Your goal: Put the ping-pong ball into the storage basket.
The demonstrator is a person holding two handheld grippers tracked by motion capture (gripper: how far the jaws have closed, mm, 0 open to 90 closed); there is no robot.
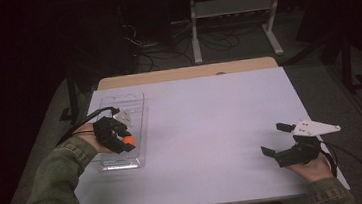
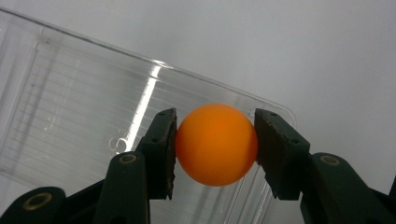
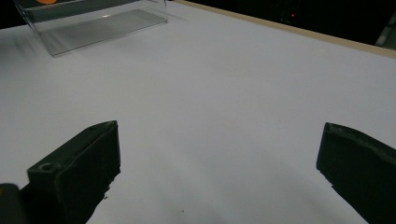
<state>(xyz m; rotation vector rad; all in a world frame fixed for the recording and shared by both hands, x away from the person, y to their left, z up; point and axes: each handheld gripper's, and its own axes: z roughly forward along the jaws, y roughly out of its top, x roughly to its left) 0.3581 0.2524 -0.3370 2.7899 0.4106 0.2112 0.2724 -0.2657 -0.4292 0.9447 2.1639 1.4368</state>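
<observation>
While the left gripper [image 1: 122, 138] hangs over the tray, these are the particulars:

Ball: an orange ball [image 2: 216, 143] sits between the left jaws, a pad pressed against it at 3 o'clock and another at 9 o'clock, so the jaws are clamped on it.

Ball's place: in the high view the ball [image 1: 129, 140] shows at the tip of the left gripper, above the near half of the tray [image 1: 135, 117]; whether it rests on the tray floor or is held just clear of it I cannot tell, since the picture is dim and small.

Tray: clear plastic, oblong, lying on the counter [image 1: 211, 124] toward 9 o'clock from the counter's middle; in the left gripper view its ribbed floor and rim [image 2: 93, 107] run behind the ball.

Left hand: the hand [image 1: 91, 141] comes in from 7 o'clock in a green sleeve.

Right gripper: the right gripper [image 1: 273, 141] lies low near the counter's edge at 4 o'clock, well apart from the tray, its jaws spread wide with nothing between them; in its own view bare counter [image 3: 219, 116] lies between the two pads.

Far off: from the right gripper's view the tray [image 3: 93, 23] stands at 11 o'clock.
</observation>
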